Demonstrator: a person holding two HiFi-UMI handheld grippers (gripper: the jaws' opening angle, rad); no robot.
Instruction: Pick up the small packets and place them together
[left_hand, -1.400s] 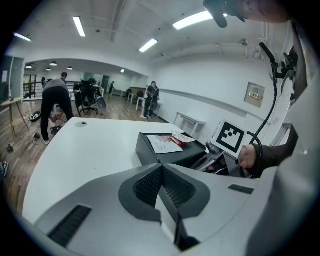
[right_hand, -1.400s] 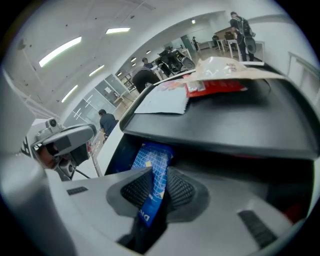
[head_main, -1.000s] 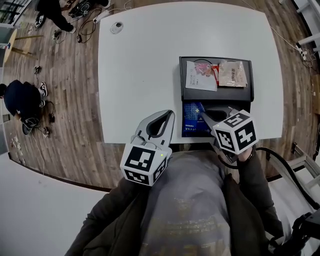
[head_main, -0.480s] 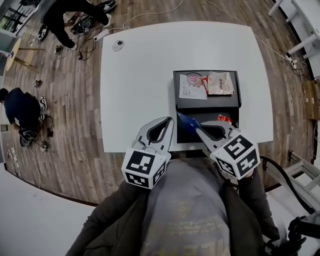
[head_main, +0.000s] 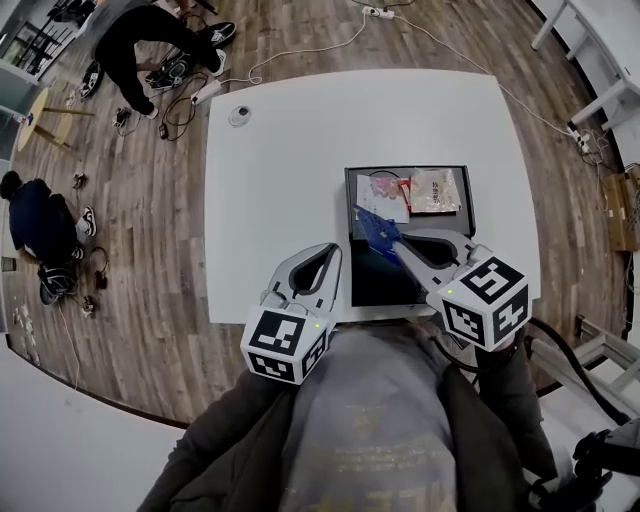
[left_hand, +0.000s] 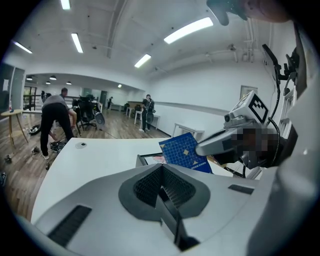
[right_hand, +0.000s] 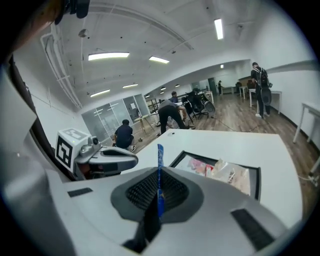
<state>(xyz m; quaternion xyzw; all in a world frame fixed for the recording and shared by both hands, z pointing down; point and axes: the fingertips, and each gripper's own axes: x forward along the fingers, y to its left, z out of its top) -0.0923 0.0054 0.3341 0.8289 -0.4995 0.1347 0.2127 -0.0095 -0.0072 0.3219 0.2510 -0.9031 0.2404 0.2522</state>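
A blue gridded packet (head_main: 375, 228) hangs in the air over the black tray (head_main: 390, 285), pinched by my right gripper (head_main: 396, 244), which is shut on its edge. In the right gripper view the blue packet (right_hand: 159, 162) stands edge-on between the pads. A white packet (head_main: 383, 196), a small red one (head_main: 405, 190) and a tan one (head_main: 437, 190) lie side by side in the tray's far part. My left gripper (head_main: 335, 250) is shut with nothing in it, level with the tray's left side. From the left gripper view the blue packet (left_hand: 184, 152) shows ahead to the right.
The tray sits on the right half of a white table (head_main: 275, 190). A small round object (head_main: 238, 115) lies near the table's far left corner. People (head_main: 45, 215) and cables are on the wood floor to the left.
My right gripper has risen with the blue packet, lifting it out of the tray's near part. The left gripper has risen slightly and stayed shut.
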